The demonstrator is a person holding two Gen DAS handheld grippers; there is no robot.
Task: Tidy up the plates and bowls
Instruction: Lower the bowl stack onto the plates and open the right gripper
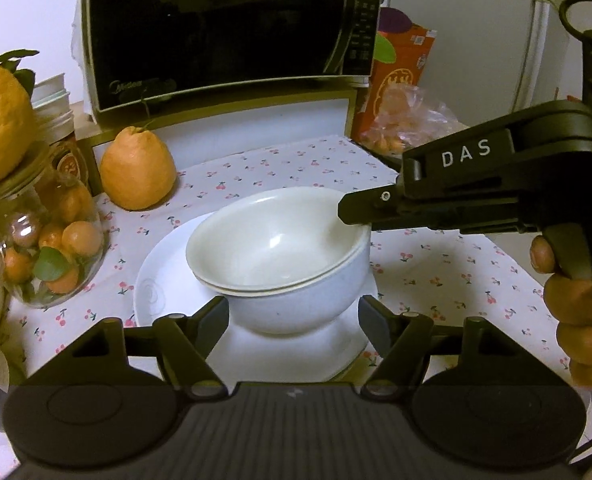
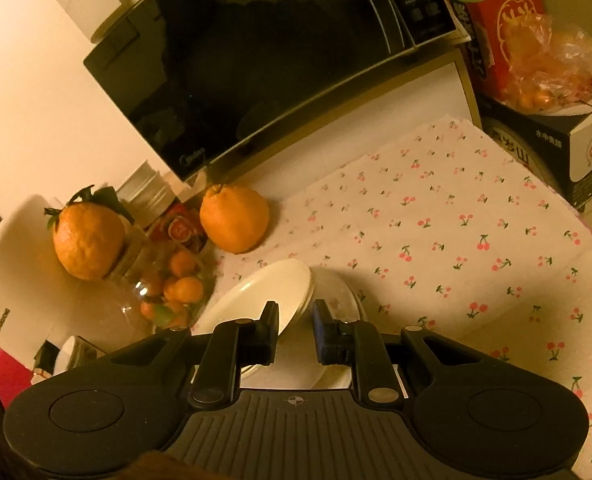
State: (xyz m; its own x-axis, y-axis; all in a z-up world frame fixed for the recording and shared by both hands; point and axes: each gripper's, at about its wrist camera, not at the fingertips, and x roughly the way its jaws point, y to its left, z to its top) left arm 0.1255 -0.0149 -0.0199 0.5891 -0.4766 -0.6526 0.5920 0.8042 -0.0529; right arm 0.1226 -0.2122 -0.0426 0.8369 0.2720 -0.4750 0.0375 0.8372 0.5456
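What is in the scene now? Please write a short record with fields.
stack: upper bowl nested in lower bowl, on white plate
surface: cherry-print cloth
right gripper: open, fingers astride the upper bowl's rim
left gripper: open, fingers either side of the lower bowl, apart from it
behind: microwave, orange
left side: glass jar of small oranges

Both grippers [image 1: 293, 316] [image 2: 295, 334] parted — (right narrower)
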